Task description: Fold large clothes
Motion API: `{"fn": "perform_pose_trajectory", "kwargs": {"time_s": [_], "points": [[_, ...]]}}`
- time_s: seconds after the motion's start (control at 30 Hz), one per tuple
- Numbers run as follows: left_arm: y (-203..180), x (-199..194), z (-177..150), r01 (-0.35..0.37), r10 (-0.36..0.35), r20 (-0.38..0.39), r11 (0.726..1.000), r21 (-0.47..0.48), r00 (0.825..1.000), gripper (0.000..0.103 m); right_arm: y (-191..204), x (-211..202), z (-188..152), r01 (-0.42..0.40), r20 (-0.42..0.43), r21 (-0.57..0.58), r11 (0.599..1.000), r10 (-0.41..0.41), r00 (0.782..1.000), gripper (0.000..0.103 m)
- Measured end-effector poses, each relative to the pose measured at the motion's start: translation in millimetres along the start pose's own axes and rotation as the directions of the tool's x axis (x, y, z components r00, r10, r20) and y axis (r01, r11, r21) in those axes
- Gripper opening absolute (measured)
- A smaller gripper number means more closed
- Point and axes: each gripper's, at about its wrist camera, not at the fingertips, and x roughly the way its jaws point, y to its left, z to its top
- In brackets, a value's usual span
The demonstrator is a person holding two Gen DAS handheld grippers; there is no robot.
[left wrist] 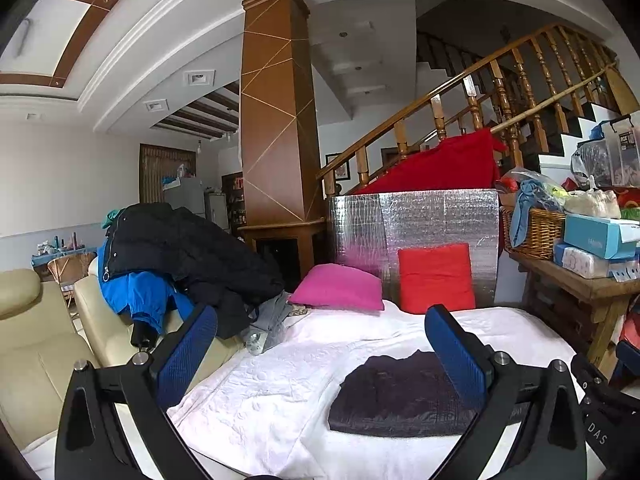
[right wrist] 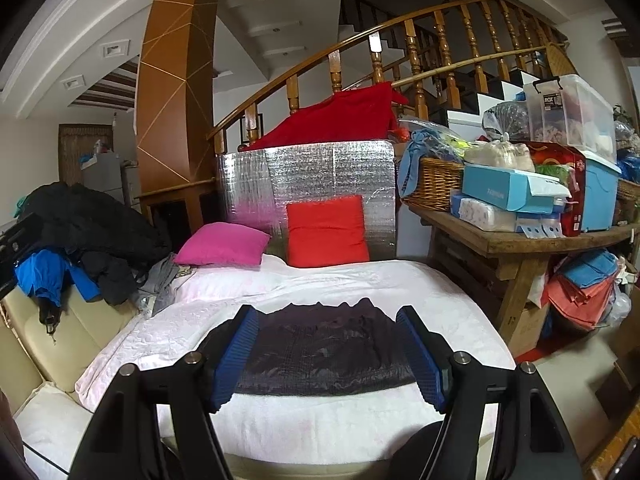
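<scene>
A dark purple-black garment (left wrist: 400, 394) lies folded into a flat rectangle on the white quilted bed cover (left wrist: 272, 392). It also shows in the right wrist view (right wrist: 324, 352), on the cover (right wrist: 280, 292). My left gripper (left wrist: 320, 332) is open and empty, held above the cover to the left of the garment. My right gripper (right wrist: 328, 328) is open and empty, held above the garment's near half. A pile of dark and blue coats (left wrist: 180, 256) lies on the cream sofa at the left; it also shows in the right wrist view (right wrist: 80, 236).
A pink pillow (right wrist: 222, 250) and a red pillow (right wrist: 326, 232) lean at the bed's far end against a silver foil panel (right wrist: 312, 176). A wooden table (right wrist: 520, 244) with boxes and a basket stands at the right. The cream sofa (left wrist: 36, 344) borders the left.
</scene>
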Motion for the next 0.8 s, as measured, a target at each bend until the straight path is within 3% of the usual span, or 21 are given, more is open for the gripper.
{"fn": "perform_pose_trajectory", "kwargs": {"time_s": [0.8], "points": [[3.4,3.7,-1.4,-0.004,0.004,-0.012,1.0,0.003,1.0,0.103,-4.9,2.4,2.0,0.009,-0.001,0.011,1.0,-0.009,1.0,0.075]]}}
